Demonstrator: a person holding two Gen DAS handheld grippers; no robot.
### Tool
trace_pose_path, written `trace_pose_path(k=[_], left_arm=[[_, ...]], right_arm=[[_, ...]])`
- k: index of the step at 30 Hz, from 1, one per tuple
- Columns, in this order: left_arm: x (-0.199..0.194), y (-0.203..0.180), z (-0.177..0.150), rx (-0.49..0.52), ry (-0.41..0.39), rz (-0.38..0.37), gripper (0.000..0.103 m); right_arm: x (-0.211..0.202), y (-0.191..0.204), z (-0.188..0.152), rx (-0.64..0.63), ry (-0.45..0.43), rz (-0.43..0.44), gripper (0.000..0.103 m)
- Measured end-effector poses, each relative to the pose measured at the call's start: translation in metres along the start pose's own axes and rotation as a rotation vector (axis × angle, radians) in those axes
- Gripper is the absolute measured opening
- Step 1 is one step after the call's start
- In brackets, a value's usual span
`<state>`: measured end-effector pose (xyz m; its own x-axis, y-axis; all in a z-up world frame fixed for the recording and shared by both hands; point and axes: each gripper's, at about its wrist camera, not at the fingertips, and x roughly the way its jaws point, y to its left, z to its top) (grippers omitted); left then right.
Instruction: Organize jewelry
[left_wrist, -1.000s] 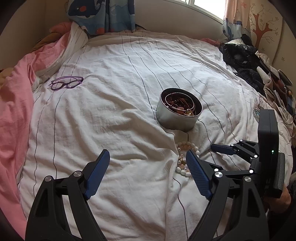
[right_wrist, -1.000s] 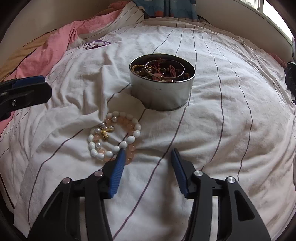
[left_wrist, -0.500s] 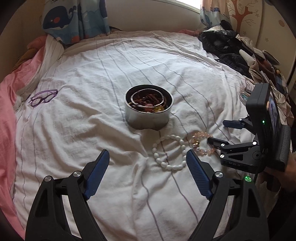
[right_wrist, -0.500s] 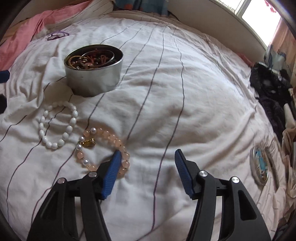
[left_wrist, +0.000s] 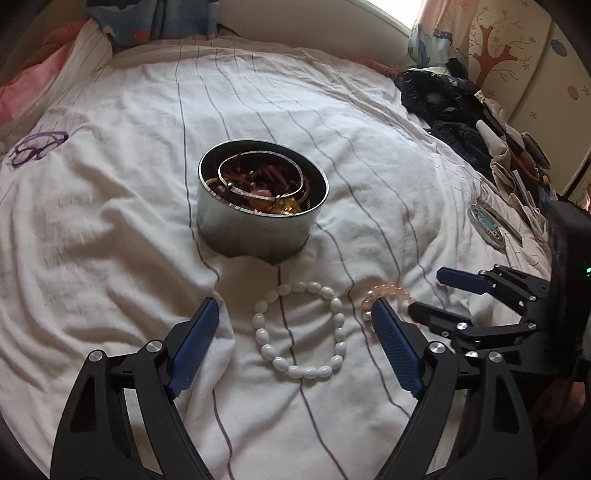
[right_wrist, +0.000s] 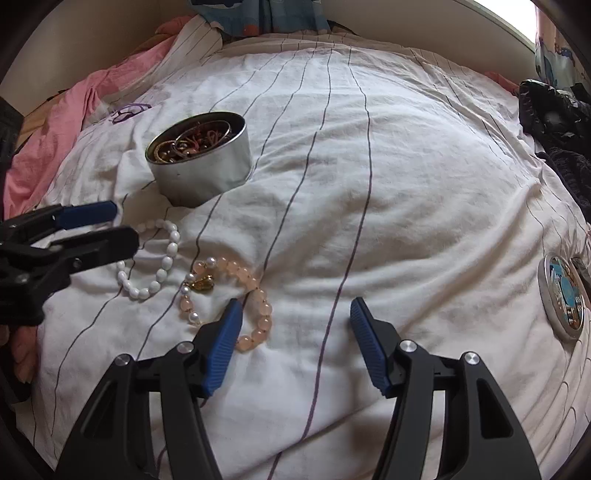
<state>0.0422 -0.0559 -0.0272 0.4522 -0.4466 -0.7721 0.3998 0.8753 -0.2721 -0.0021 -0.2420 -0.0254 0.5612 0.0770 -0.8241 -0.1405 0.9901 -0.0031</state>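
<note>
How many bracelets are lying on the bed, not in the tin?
2: the white bracelet before the tin, and the pink bracelet beside it. More sit tangled inside the tin.

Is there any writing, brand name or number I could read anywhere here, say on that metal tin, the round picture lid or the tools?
No readable text anywhere.
Metal tin: plain wall, no label showing.
Round lid: a colourful picture; any lettering is too blurred to read.
Left hand-held gripper and right hand-held gripper: no markings visible.
Wall panel: a tree drawing, no words.
</note>
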Motion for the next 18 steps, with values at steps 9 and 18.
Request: trace_pose_path(k=[9, 18], left_arm=[[0.006, -0.009, -0.007, 0.184, 0.022, 0.232, 0.054], [0.016, -0.022, -0.005, 0.214, 0.043, 0.168, 0.048]], right_arm=[[0.001, 0.022, 0.002, -0.053, -0.033, 0.055, 0.059], [0.002, 0.017, 0.001, -0.035, -0.034, 0.049, 0.059]])
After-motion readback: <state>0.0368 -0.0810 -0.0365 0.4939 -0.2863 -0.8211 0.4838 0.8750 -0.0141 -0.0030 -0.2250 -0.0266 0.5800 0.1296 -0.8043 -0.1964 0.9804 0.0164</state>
